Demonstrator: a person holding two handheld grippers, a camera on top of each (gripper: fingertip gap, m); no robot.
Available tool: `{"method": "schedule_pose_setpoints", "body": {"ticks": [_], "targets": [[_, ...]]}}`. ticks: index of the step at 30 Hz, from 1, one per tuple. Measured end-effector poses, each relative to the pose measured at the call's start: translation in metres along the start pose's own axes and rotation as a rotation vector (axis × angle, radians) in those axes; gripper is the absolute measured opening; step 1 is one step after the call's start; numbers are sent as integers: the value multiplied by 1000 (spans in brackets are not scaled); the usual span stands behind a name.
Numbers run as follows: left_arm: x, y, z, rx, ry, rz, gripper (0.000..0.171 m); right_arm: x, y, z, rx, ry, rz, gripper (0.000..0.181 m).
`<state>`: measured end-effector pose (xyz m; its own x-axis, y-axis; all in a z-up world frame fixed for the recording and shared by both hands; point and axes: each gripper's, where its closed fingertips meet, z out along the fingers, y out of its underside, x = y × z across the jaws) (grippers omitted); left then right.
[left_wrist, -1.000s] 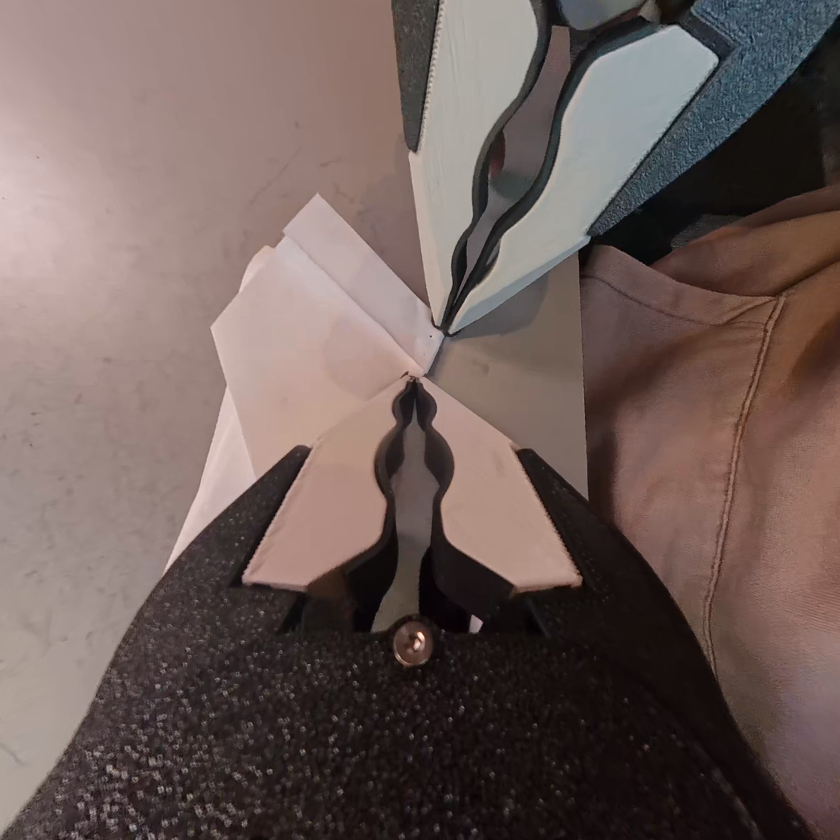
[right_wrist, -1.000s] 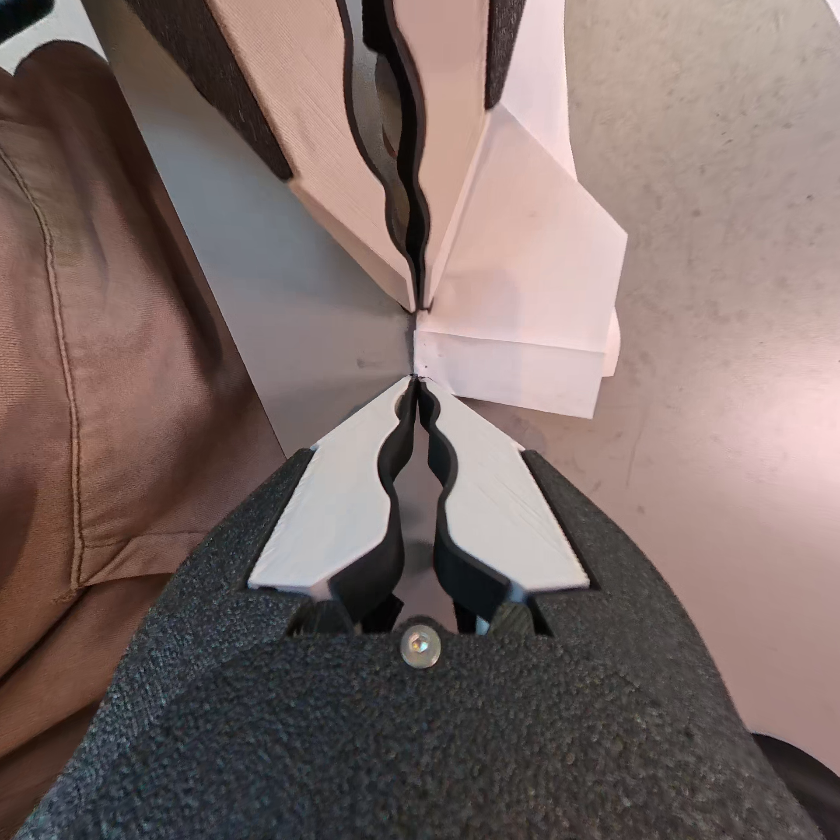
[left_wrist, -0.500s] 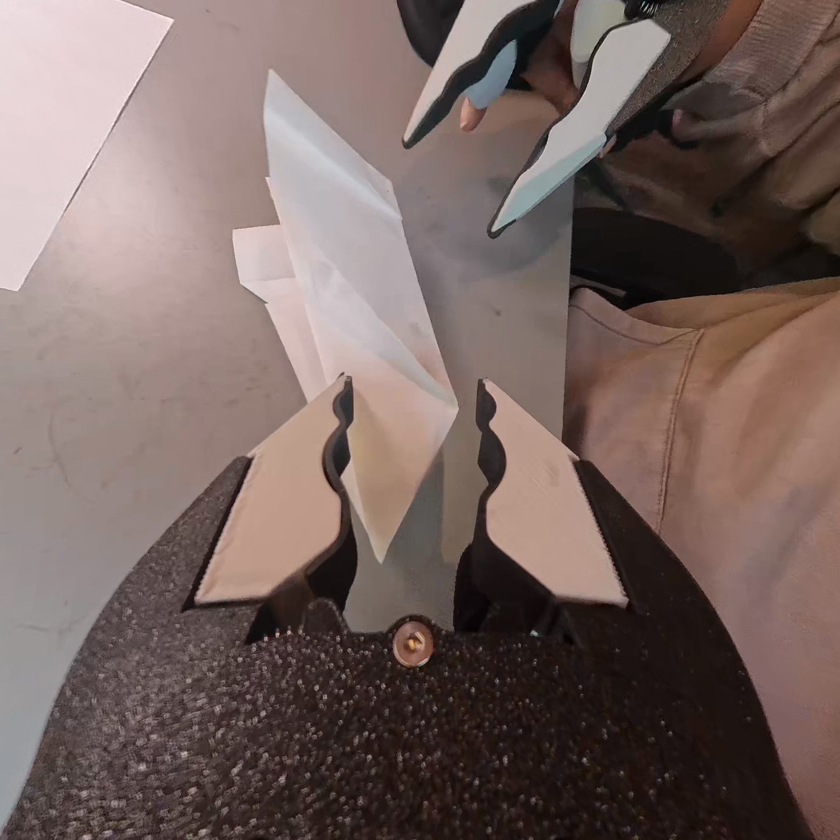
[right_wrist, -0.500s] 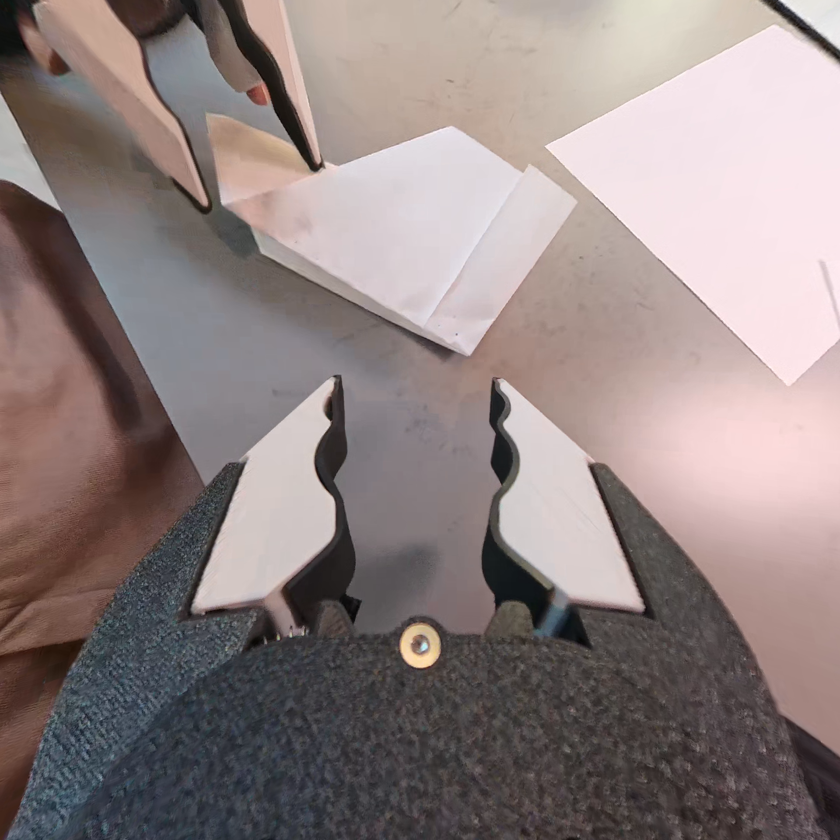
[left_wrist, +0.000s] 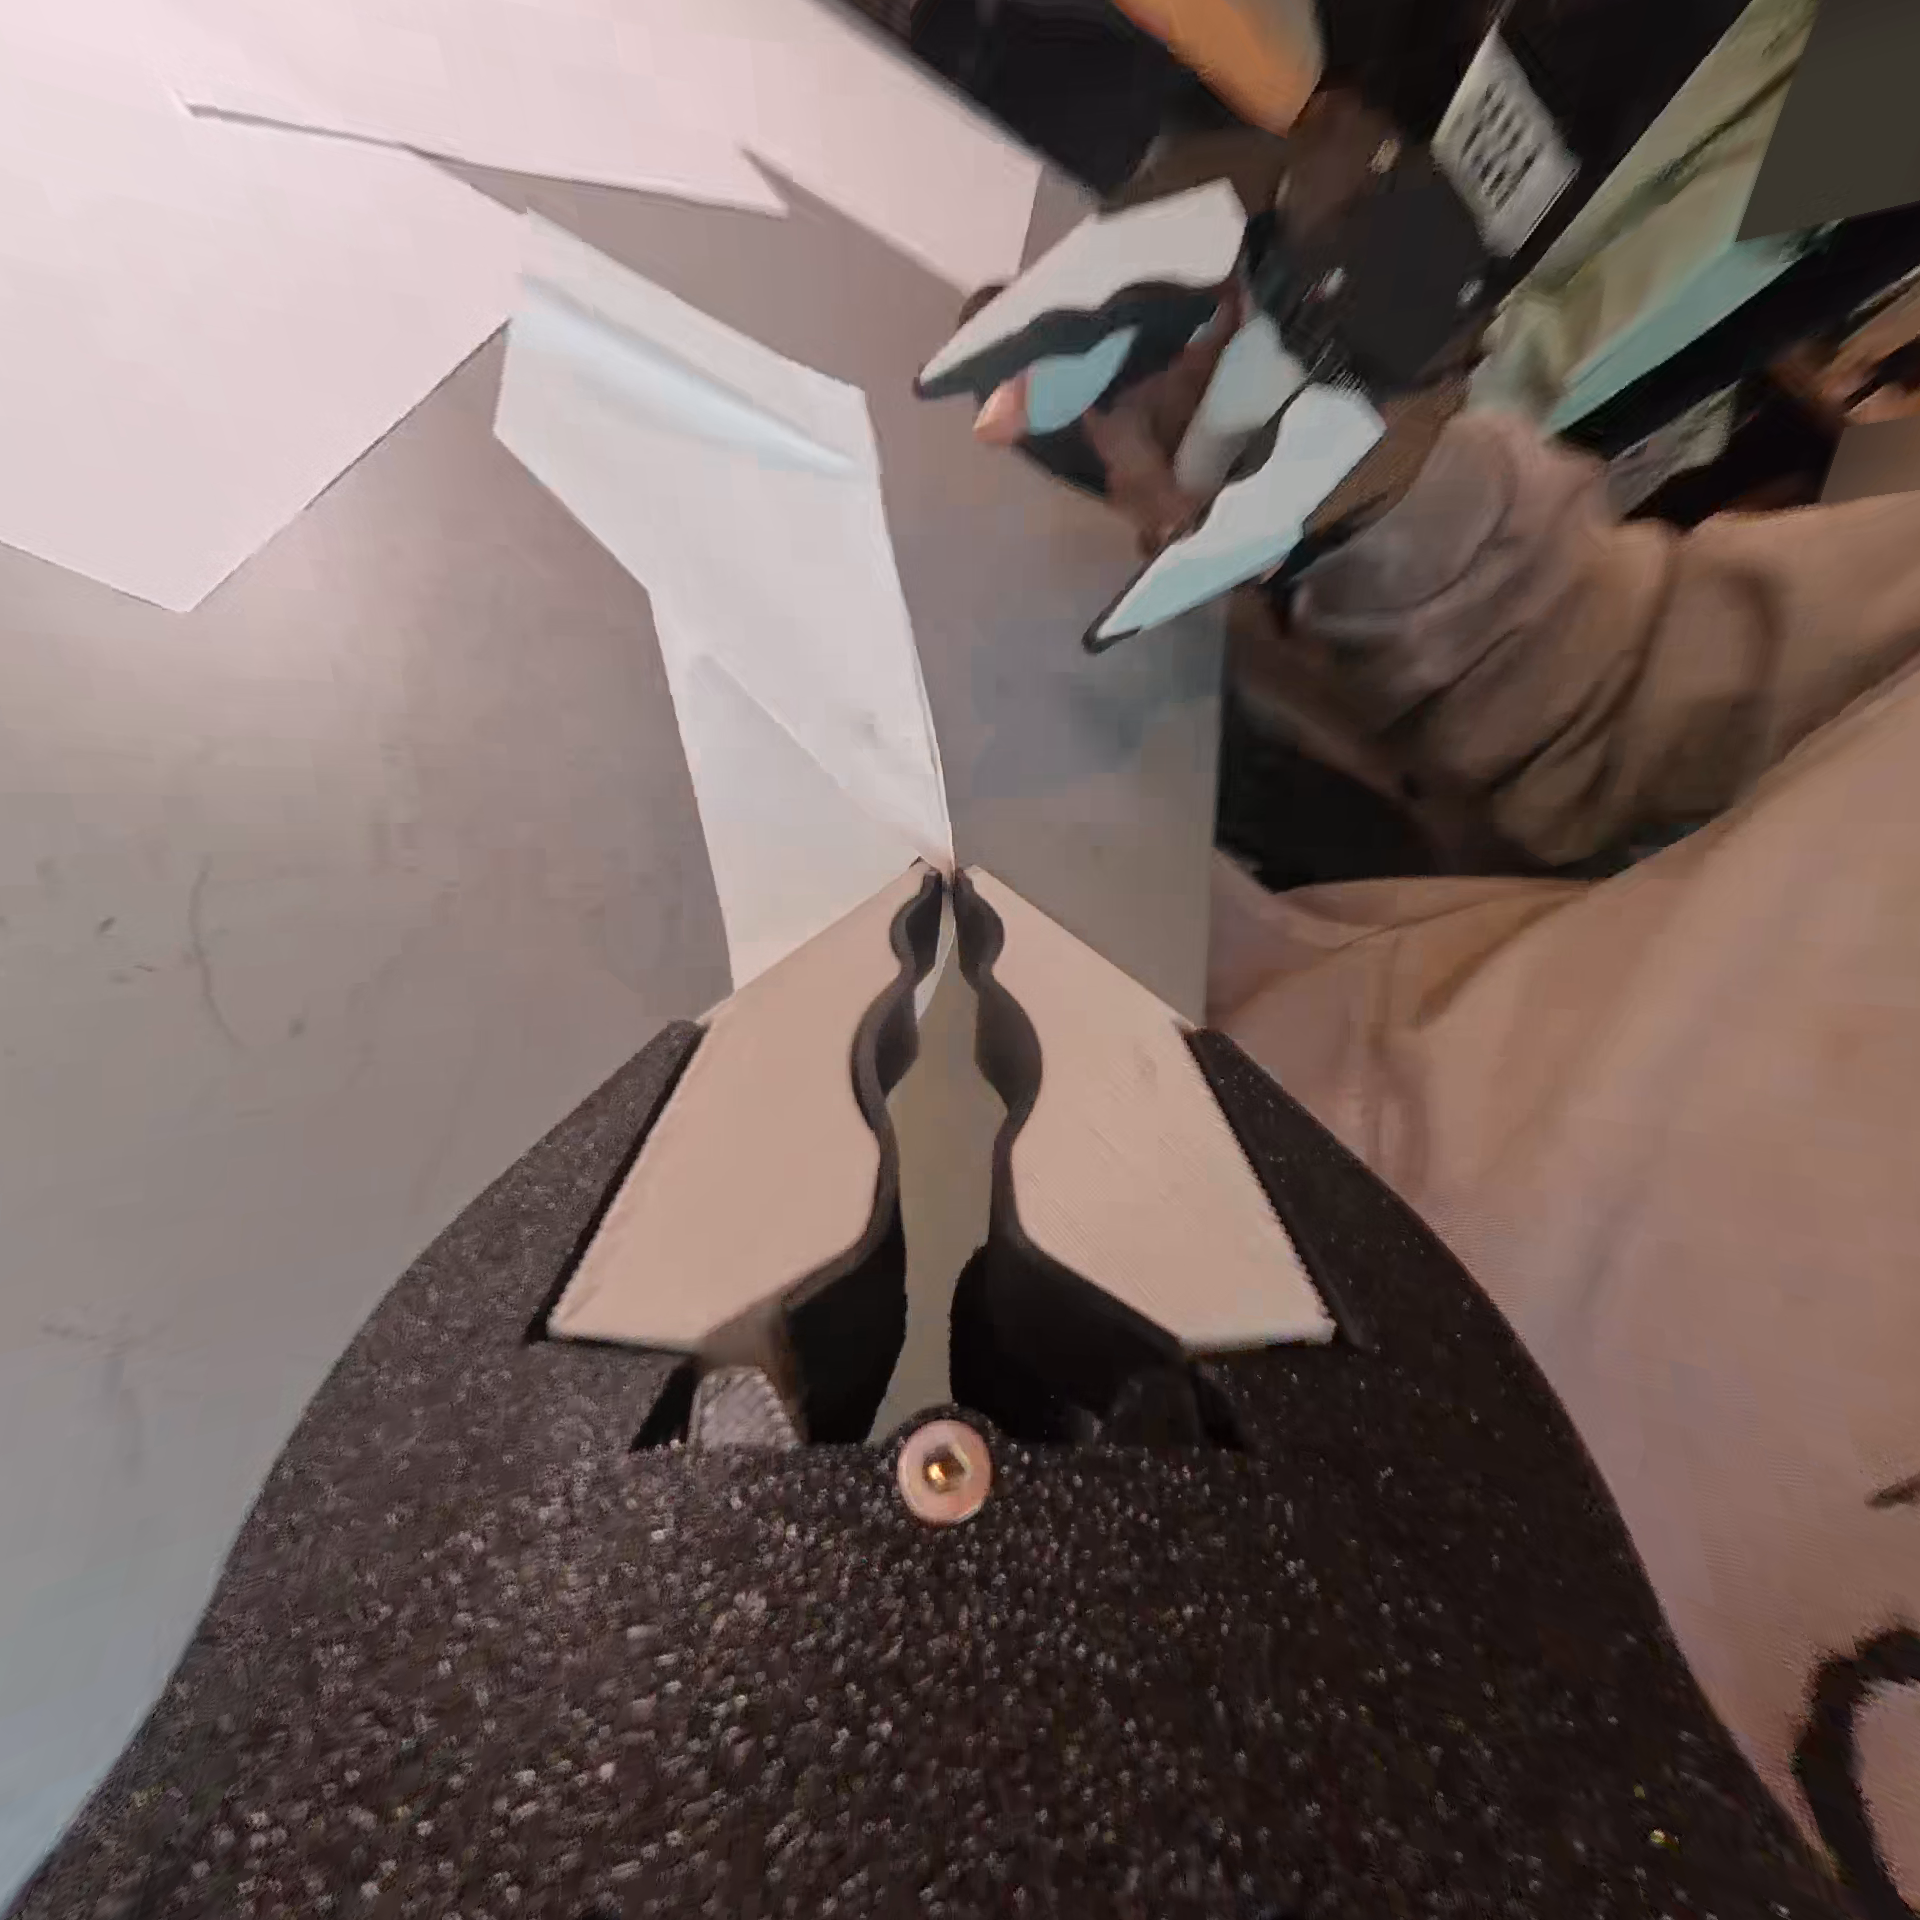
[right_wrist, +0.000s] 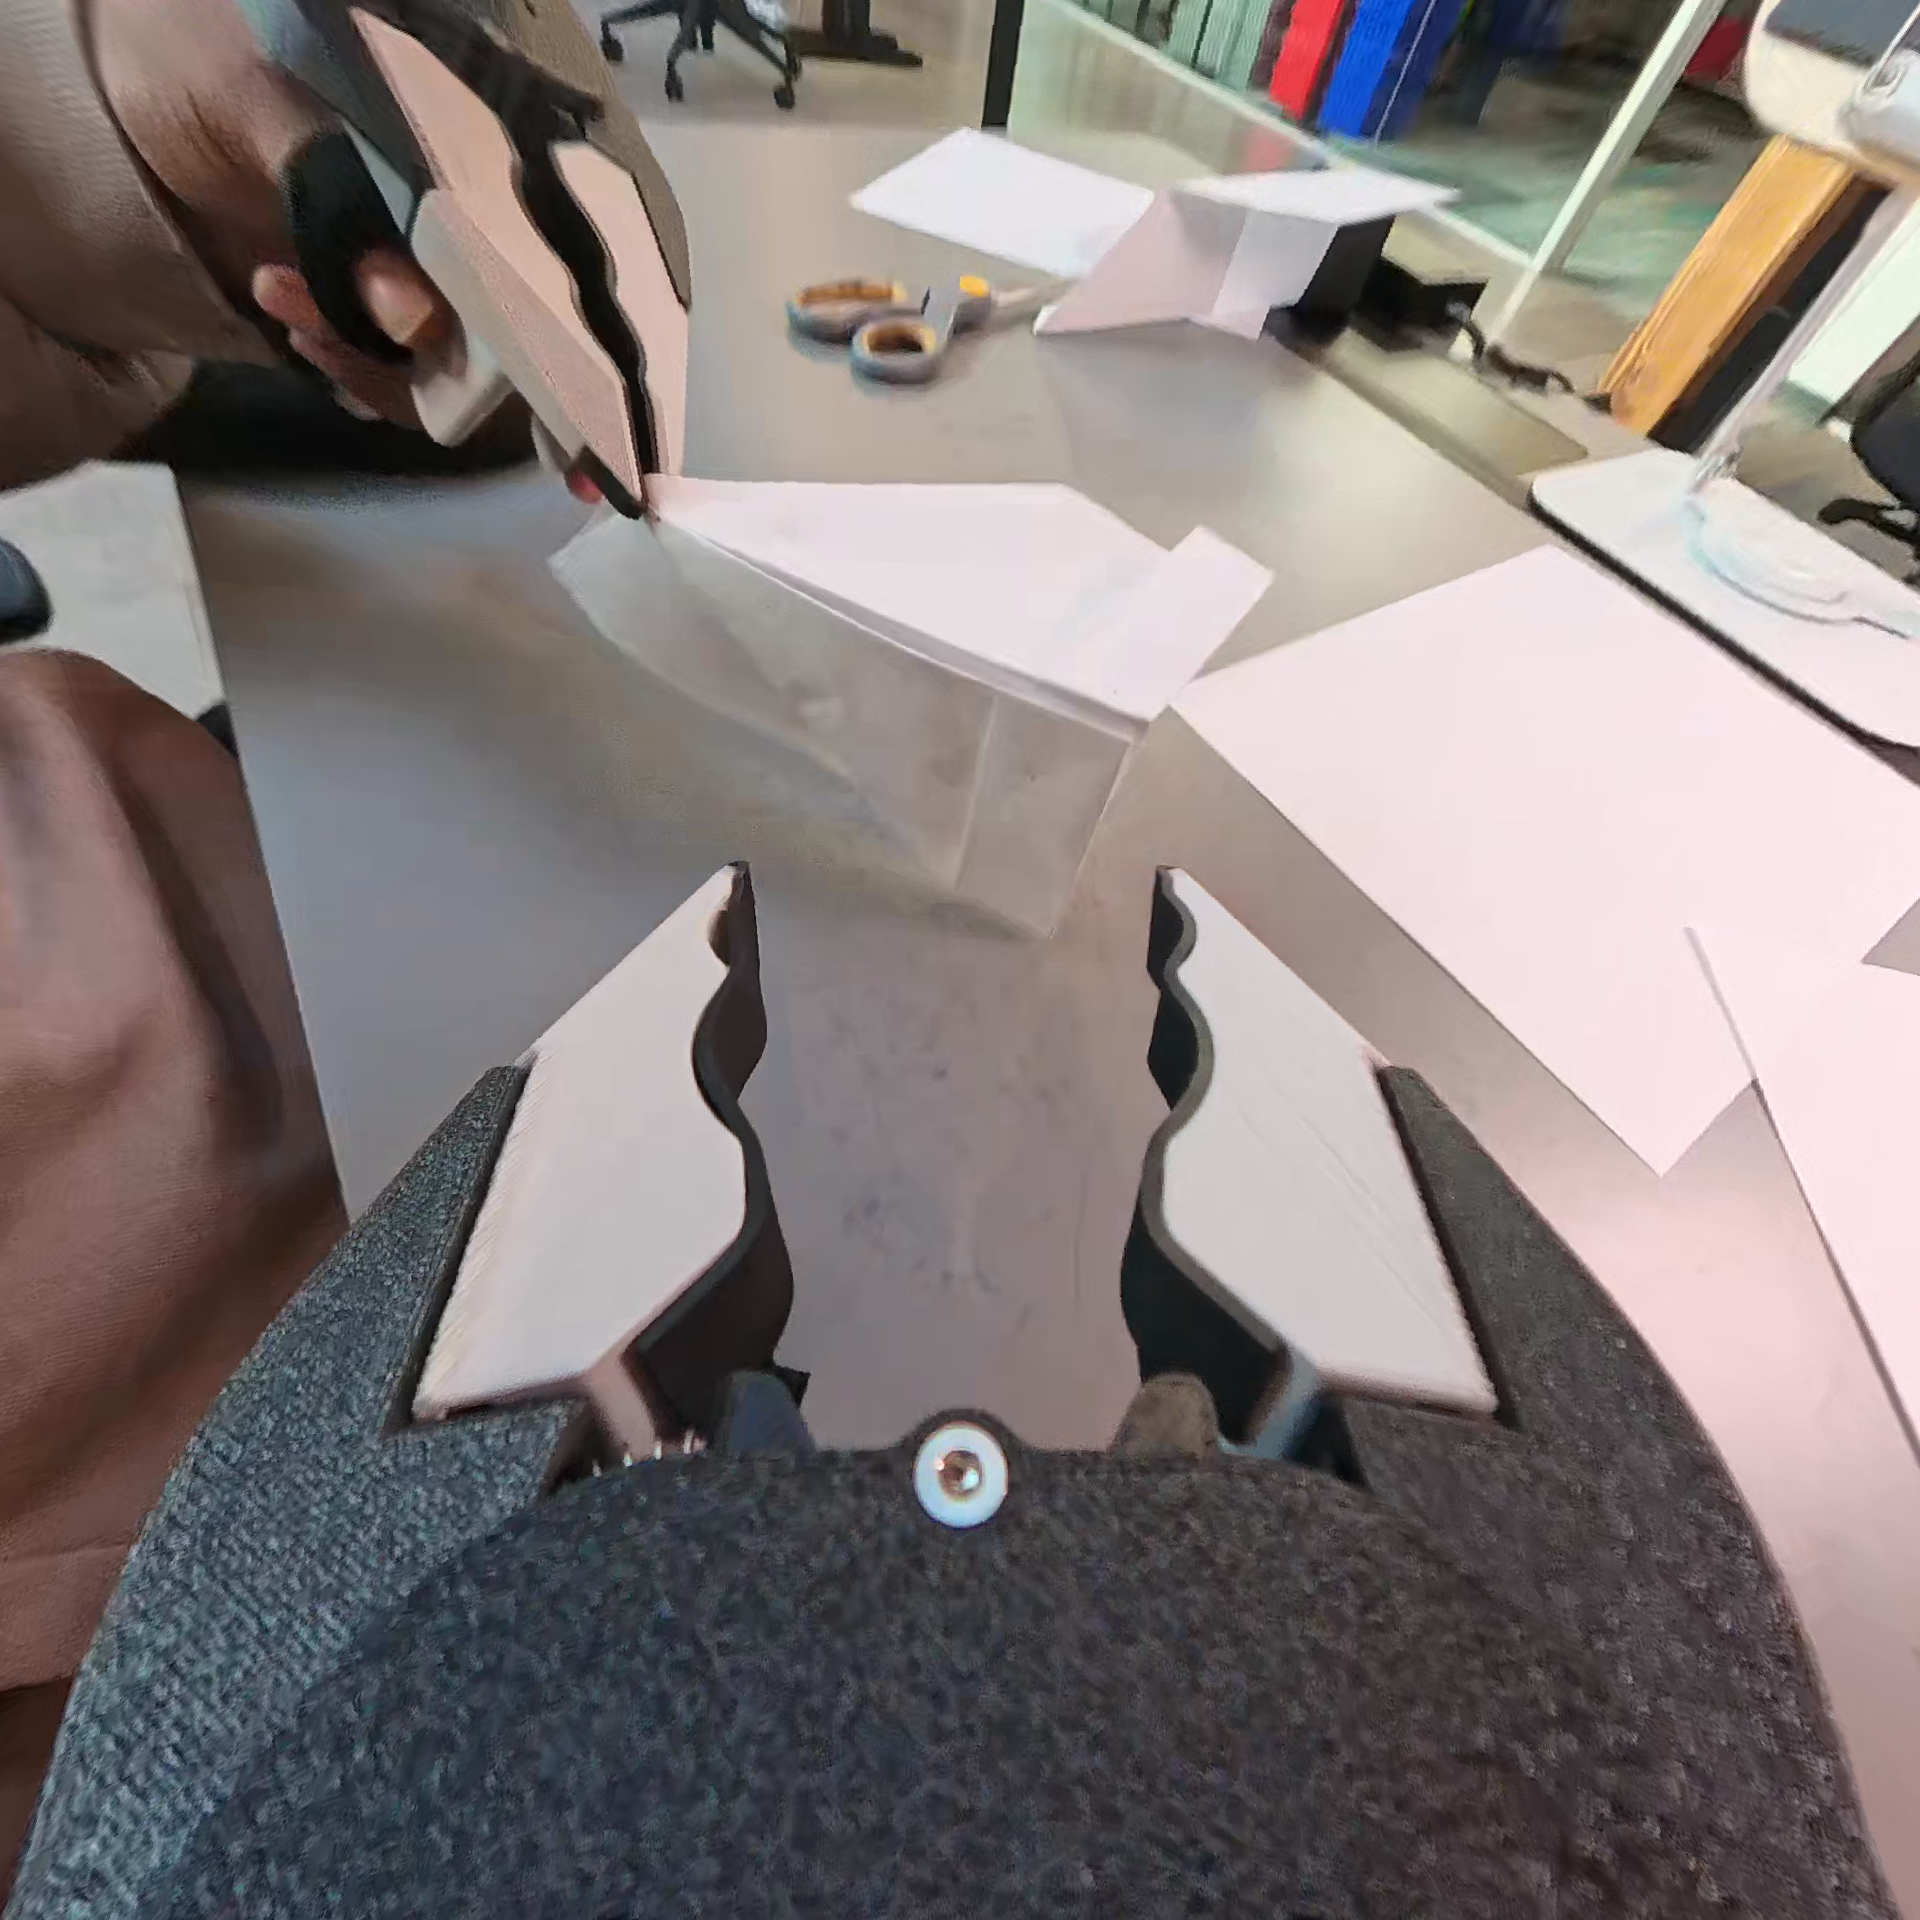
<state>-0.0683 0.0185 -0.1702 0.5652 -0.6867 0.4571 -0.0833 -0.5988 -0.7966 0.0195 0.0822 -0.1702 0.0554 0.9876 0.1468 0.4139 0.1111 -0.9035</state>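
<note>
A folded white paper (left_wrist: 769, 582) hangs from my left gripper (left_wrist: 943, 878), which is shut on its near tip and holds it lifted above the grey table (left_wrist: 312, 883). The same paper shows in the right wrist view (right_wrist: 935, 644), pinched at its left corner by the left gripper (right_wrist: 634, 488). My right gripper (right_wrist: 951, 883) is open and empty, above the table just short of the paper's lower edge. It also shows in the left wrist view (left_wrist: 1049, 509), open, to the right of the paper.
Flat white sheets (right_wrist: 1538, 810) lie on the table to the right. Scissors (right_wrist: 894, 322) and another folded paper (right_wrist: 1226, 249) lie farther back. A person's brown clothing (right_wrist: 114, 987) lines the left table edge. A white-based stand (right_wrist: 1766, 561) is at far right. Left tips to right tips: about 12 centimeters.
Both grippers opened and drew apart after pinching together at the paper's fold. The left gripper has now shut on the paper's tip and lifted it. The right gripper has backed away, open.
</note>
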Motion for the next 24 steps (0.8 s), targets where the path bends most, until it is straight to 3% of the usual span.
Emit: {"method": "schedule_pose_setpoints", "body": {"ticks": [5, 9, 12, 18, 22, 24], "targets": [[55, -47, -43, 359, 487, -223, 0, -24, -51, -4, 297, -173, 157, 68], [74, -61, -67, 577, 622, -257, 0, -23, -100, -26, 609, -357, 407, 67], [81, -61, -83, 710, 649, -260, 0, -29, -116, -43, 756, -538, 498, 67], [91, -54, -97, 852, 556, -246, 0, -90, -130, -15, 667, -675, 480, 66], [110, -46, -96, 850, 503, -191, 0, -102, -149, 2, 684, -629, 451, 22], [117, -42, -96, 842, 481, -179, 0, -108, -156, 0, 720, -678, 436, 9]]}}
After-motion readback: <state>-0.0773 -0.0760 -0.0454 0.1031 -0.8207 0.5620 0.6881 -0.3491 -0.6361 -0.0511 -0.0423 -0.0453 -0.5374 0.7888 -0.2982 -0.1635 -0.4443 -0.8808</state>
